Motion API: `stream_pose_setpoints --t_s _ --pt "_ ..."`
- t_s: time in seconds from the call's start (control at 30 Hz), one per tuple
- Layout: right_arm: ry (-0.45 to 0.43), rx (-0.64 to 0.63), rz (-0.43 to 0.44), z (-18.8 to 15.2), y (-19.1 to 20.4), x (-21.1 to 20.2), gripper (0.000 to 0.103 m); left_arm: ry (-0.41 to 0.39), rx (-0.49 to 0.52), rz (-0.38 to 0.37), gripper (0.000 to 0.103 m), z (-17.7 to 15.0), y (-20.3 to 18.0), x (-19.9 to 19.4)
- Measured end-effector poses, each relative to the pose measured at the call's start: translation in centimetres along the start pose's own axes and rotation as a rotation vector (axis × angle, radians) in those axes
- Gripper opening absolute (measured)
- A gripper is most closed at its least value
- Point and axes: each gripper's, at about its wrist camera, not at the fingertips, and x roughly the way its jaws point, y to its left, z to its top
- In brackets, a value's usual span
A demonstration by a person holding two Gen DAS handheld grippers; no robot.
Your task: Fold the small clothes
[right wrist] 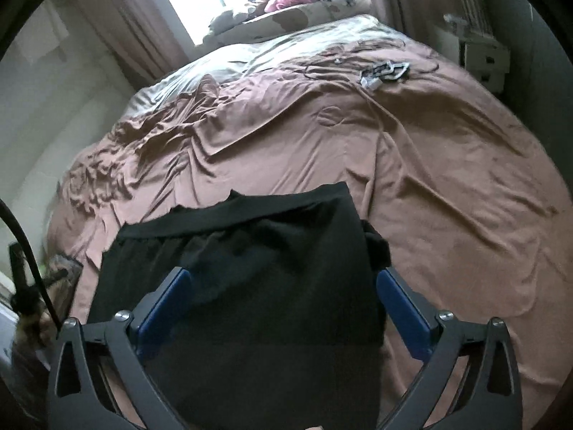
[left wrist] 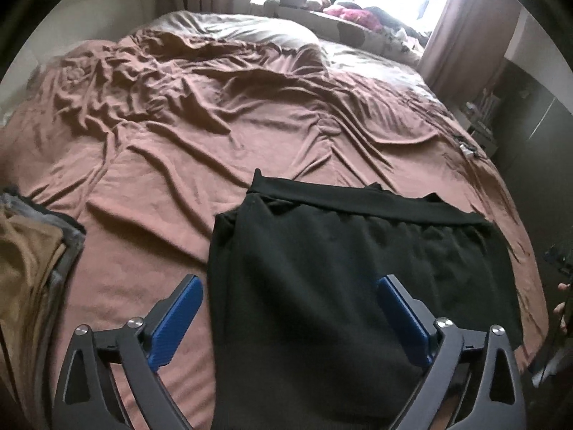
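Observation:
A black garment with a wide waistband [left wrist: 322, 268] lies flat on the brown bedspread [left wrist: 215, 125], waistband at the far end. My left gripper [left wrist: 290, 283] is open above its left half, blue fingers [left wrist: 179, 319] spread, one over the bedspread and one over the cloth. In the right wrist view the same garment [right wrist: 250, 268] lies under my right gripper [right wrist: 283, 276], which is open with blue fingers [right wrist: 404, 308] spread across the garment's right half. Neither gripper holds anything.
A stack of folded tan and grey clothes [left wrist: 28, 268] sits at the bed's left near edge. A small cable and tag bundle [right wrist: 385, 71] lies far right on the bed. Pillows and soft toys [left wrist: 340, 7] line the window. Shelves [right wrist: 480, 46] stand to the right.

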Motion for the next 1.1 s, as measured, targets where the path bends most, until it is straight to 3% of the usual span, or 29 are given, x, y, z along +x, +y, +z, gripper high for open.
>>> stream_pose_setpoints --t_s 0.37,0.63,0.93,1.1 --pt "-0.011 -0.048 0.001 -4.8 1.8 -4.7 0.103 -0.027 0.003 -0.054 0.103 -4.0 -1.5 -4.5" --pt "-0.046 -0.093 -0.046 -8.6 2.2 -7.6 0.103 -0.036 -0.005 -0.097 0.102 -7.4 -1.5 -6.2" --pt "-0.051 0.027 -0.085 -13.7 -0.2 -9.3 0.103 -0.015 -0.084 -0.099 0.101 -10.5 1.2 -7.1" --pt "-0.027 0.147 -0.020 -16.1 -2.1 -9.3 0.101 -0.004 -0.159 -0.089 0.094 -12.0 3.2 -7.0"
